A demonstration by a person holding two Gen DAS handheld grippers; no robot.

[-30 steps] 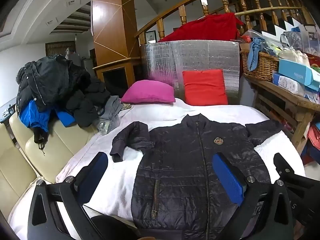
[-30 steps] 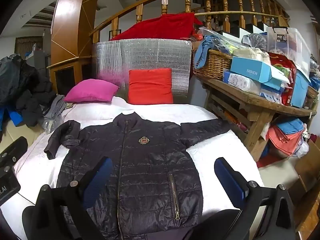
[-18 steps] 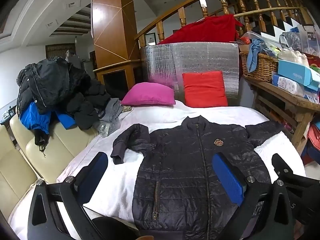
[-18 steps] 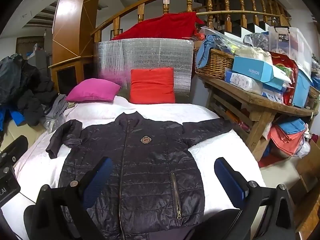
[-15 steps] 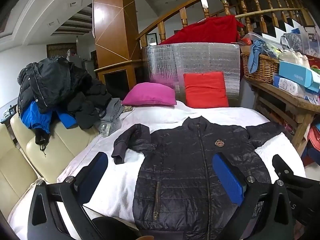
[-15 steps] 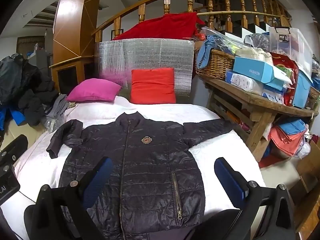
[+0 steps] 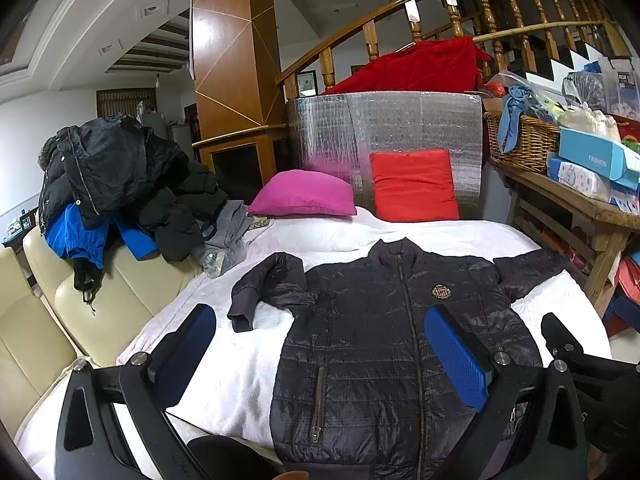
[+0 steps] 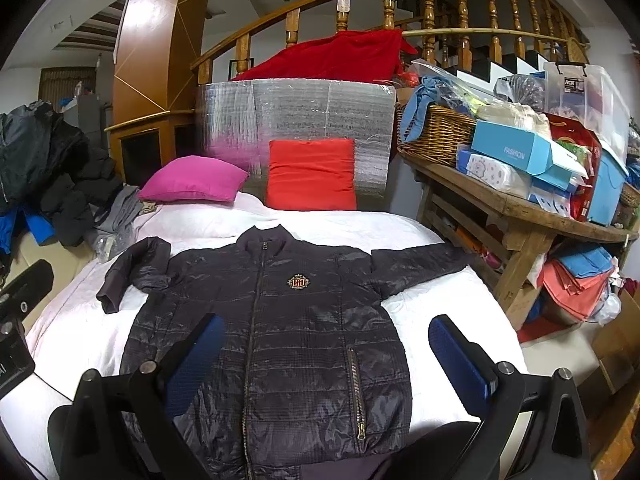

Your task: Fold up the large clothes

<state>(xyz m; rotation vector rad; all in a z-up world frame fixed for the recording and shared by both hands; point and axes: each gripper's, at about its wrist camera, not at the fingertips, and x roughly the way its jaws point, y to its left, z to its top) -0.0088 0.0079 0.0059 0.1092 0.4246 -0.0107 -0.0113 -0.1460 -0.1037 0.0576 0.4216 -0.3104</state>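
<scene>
Both cameras now sit slightly nearer the bed (image 7: 248,360) than a second ago, so the black puffer jacket (image 7: 384,340) appears a little lower and larger in each view, while it lies where it did. It is spread flat, front up and zipped, on the white bed cover, collar toward the far end, with a small crest on the chest. One sleeve (image 7: 264,284) is bent back on itself on the sofa side; the other sleeve (image 8: 420,264) stretches straight out toward the wooden surface (image 8: 520,208) loaded with boxes and a wicker basket (image 8: 436,132). The left claw (image 7: 324,352) hovers above the jacket's hem with its blue pads wide apart, holding nothing. The right claw (image 8: 328,360) hovers likewise, also spread wide and empty. A pink cushion (image 7: 304,194) and a red cushion (image 7: 414,186) rest at the bed's far end. Dark coats (image 7: 116,184) are heaped on the cream sofa (image 7: 60,320).
</scene>
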